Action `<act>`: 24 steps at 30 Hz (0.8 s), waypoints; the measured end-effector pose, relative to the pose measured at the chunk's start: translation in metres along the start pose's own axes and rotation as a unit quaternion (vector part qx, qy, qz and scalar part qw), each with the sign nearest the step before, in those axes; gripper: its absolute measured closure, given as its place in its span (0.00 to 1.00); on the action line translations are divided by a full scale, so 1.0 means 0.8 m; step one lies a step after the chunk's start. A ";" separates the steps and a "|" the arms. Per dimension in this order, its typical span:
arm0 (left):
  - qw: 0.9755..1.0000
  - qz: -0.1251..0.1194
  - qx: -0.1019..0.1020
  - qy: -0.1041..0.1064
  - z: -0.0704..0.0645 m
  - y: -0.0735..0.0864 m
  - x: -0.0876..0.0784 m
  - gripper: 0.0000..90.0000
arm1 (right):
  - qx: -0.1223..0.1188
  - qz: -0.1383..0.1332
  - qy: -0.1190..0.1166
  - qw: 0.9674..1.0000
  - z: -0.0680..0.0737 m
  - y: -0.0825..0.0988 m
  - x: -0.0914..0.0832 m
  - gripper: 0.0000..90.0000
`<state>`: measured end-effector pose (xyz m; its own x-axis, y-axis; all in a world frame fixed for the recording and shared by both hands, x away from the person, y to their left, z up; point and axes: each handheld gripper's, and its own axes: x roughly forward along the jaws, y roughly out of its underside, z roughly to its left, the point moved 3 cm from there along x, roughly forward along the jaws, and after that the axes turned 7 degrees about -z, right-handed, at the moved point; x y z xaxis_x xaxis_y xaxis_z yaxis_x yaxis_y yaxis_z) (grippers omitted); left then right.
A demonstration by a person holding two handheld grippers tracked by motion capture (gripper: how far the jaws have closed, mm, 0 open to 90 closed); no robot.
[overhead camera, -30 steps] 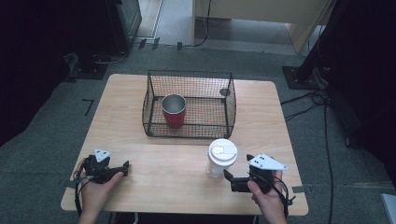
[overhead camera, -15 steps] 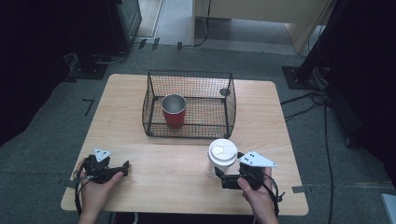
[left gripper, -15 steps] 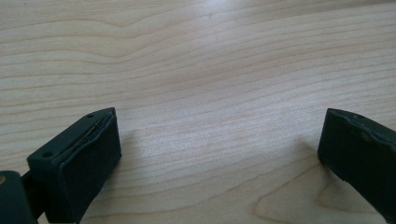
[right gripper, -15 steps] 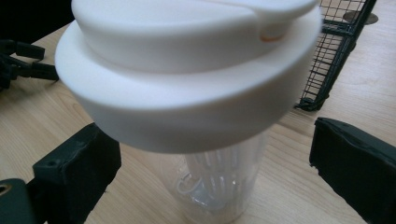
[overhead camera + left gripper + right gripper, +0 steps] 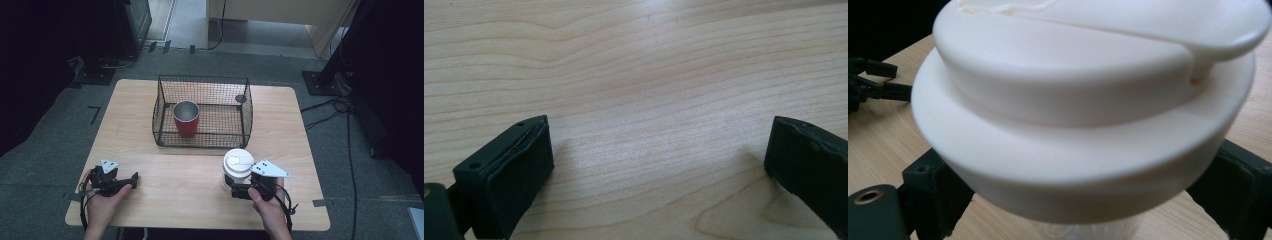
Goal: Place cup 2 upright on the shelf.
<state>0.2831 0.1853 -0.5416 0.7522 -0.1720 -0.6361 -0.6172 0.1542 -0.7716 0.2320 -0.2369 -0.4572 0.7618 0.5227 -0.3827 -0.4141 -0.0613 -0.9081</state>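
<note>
Currently: clear plastic cup with white domed lid (image 5: 238,165) standing near-right on pale wooden table (image 5: 150,100), between right gripper (image 5: 1088,200) jaws just closing around its body under the lid; firm contact unconfirmed. Left gripper (image 5: 659,165) parked near-left, jaws apart, nothing between. Black wire basket (image 5: 202,112) with red cup (image 5: 186,119) beyond.

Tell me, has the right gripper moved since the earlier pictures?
Yes. The right gripper slid left toward the white-lidded cup, judged against the wire basket.

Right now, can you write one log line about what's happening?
right gripper: jaws just closing around clear cup with white lid | left gripper: open, on wooden table | red cup: in wire basket
</note>
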 end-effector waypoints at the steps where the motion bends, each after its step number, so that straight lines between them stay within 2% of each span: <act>1: 1.000 0.000 0.000 0.000 0.000 0.000 0.000 0.00 | 0.001 -0.001 0.000 1.000 0.000 0.000 0.001 0.11; 18: 1.000 0.000 0.000 0.000 0.000 0.000 0.000 0.00 | 0.004 -0.013 0.012 1.000 0.006 -0.001 0.012 0.12; 24: 1.000 0.001 0.001 0.000 0.000 0.000 0.000 0.00 | -0.015 -0.029 0.035 0.999 0.010 -0.002 0.010 0.17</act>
<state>0.2830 0.1854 -0.5416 0.7509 -0.1727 -0.6374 -0.6180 0.1563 -0.7705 0.2350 -0.2257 -0.4576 0.8171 0.4663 -0.3390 -0.3541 -0.0581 -0.9334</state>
